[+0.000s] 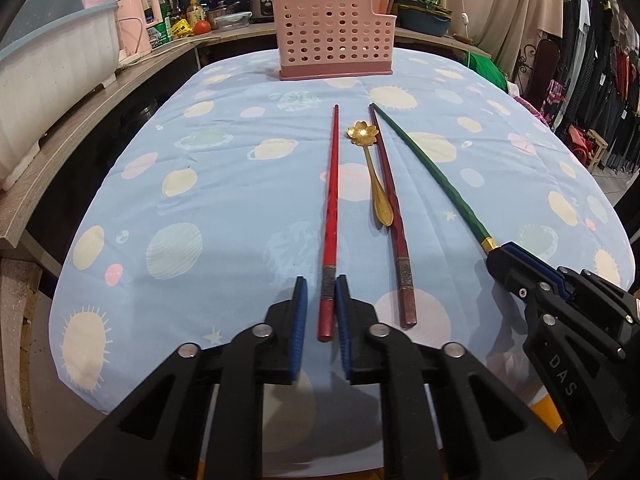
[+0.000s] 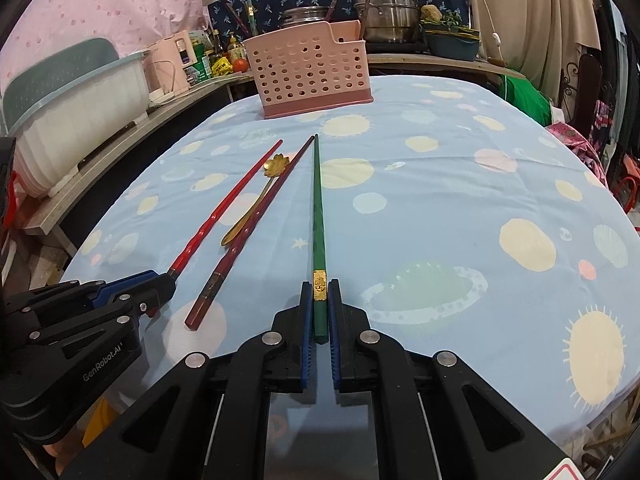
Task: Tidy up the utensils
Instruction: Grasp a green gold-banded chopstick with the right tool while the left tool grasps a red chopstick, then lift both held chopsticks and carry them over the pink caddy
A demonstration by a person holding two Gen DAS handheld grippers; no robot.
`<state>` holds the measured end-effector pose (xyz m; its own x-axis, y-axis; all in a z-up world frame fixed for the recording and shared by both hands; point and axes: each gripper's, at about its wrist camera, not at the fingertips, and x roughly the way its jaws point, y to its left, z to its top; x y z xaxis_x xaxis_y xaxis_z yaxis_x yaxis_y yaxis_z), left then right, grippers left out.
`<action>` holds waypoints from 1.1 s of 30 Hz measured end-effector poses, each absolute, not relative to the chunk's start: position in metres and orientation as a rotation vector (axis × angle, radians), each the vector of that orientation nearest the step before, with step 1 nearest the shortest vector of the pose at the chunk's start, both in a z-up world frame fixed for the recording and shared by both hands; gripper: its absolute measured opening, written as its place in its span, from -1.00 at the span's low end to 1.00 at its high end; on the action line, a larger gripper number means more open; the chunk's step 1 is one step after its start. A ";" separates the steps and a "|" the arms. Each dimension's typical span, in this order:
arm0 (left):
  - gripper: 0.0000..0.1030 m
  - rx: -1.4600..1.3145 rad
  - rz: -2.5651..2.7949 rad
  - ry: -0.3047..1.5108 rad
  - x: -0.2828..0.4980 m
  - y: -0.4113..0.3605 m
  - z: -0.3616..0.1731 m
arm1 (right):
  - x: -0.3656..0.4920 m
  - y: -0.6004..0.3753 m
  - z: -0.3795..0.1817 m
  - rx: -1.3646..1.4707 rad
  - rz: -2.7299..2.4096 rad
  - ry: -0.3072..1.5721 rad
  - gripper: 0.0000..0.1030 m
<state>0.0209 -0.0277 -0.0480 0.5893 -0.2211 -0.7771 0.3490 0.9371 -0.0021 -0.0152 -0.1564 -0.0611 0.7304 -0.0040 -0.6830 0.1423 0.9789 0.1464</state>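
A bright red chopstick (image 1: 332, 200) lies on the blue tablecloth, its near end between the fingers of my left gripper (image 1: 322, 292), which close on it. A dark red chopstick (image 1: 390, 208) and a gold flower-ended spoon (image 1: 370, 168) lie just right of it. My right gripper (image 2: 320, 294) is shut on the near end of a green chopstick (image 2: 319, 208) with a gold band. A pink perforated utensil holder (image 1: 334, 36) stands at the table's far end; it also shows in the right wrist view (image 2: 308, 70).
A wooden shelf (image 1: 80, 120) runs along the left with a white dish rack (image 1: 48, 76), bottles and a tomato. Metal pots (image 2: 384, 8) stand behind the holder. Clothes hang at the right (image 1: 600, 60). The table edge (image 1: 72, 360) is near me.
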 end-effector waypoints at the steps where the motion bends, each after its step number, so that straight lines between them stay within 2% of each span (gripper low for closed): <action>1: -0.85 0.154 -0.332 0.884 0.021 -0.027 -0.048 | -0.016 -0.157 -0.061 0.196 -0.081 0.749 -0.87; 20: -0.86 0.115 -0.318 0.924 0.028 -0.019 -0.032 | -0.022 -0.186 -0.031 0.286 -0.095 0.690 -0.87; 33: -0.86 0.086 -0.319 0.799 0.054 -0.016 0.040 | -0.008 -0.216 0.039 0.312 -0.074 0.536 -0.87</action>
